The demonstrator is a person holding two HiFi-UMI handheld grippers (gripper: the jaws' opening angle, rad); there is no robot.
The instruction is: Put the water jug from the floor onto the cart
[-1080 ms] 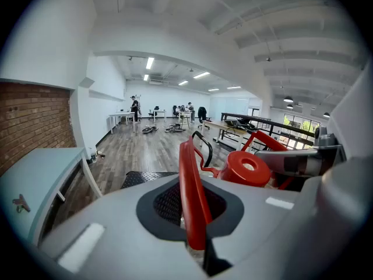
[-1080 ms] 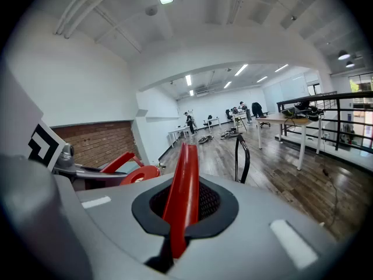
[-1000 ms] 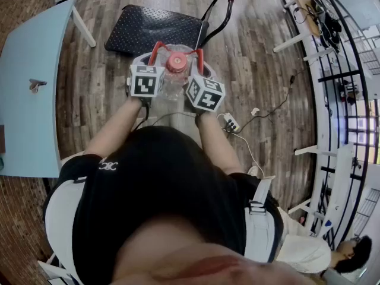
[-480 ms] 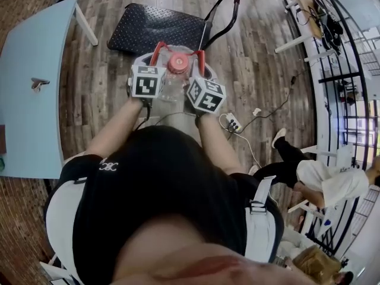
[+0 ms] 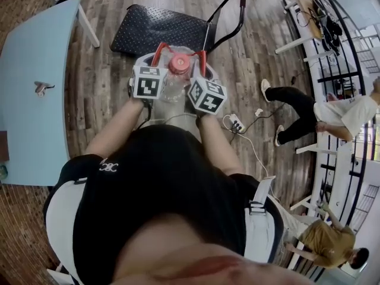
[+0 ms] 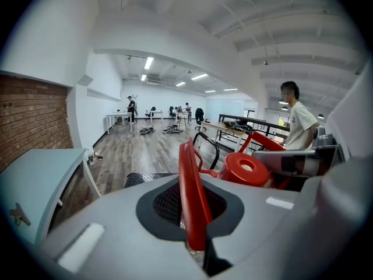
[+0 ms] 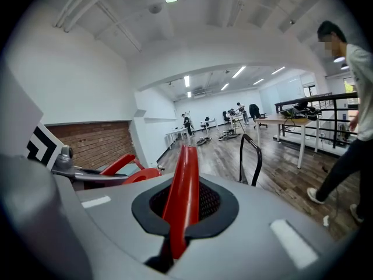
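Left gripper (image 6: 195, 226), right gripper (image 7: 178, 226) clamp water jug (image 5: 175, 89) near cart (image 5: 160, 28) edge.

A: What is the water jug (image 5: 172, 89) made of?
B: Clear, glossy plastic, with a shiny red plastic cap (image 5: 180, 64) and smooth red handles (image 6: 192, 191).
A: And the cart (image 5: 160, 28)?
B: Its deck is matt black with a raised studded pattern. The floor (image 5: 101, 82) is grainy wood plank with a dull sheen, the table (image 5: 29, 100) is smooth pale blue, and the wall (image 6: 29, 115) is rough brick.
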